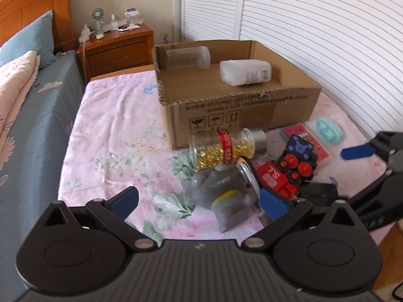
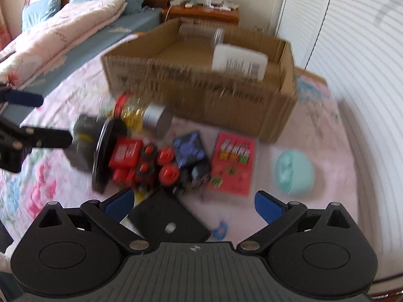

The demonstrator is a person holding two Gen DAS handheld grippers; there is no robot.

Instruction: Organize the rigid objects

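- The pink floral bedspread (image 1: 113, 130) fills the middle of both views; a blue-sheeted bed with pillows runs along the left edge.
- One cardboard box (image 1: 239, 115) sits open-topped in the upper centre of the left wrist view. Two containers lie on their sides in it: a clear jar (image 1: 189, 56) at the back left, long axis left-right, lid toward the right, and a white bottle (image 1: 245, 72) to its right, long axis also left-right.
- The left gripper (image 1: 199, 203) stands spread wide at the bottom of its view. A grey shark toy (image 1: 219, 188) lies between its fingers, and the right-hand blue pad (image 1: 273, 205) appears to touch the toy's black round base; the left-hand pad is apart from it.
- The right gripper (image 2: 194, 205) is also spread wide, holding nothing, above a black flat block (image 2: 166, 221) at lower centre.
- One capsule bottle (image 1: 226, 147) with a red band lies just before the box, silver cap pointing right.
- One red toy train (image 1: 284, 173), one pink card packet (image 2: 233, 162) and one mint oval case (image 2: 293, 172) lie to the right.
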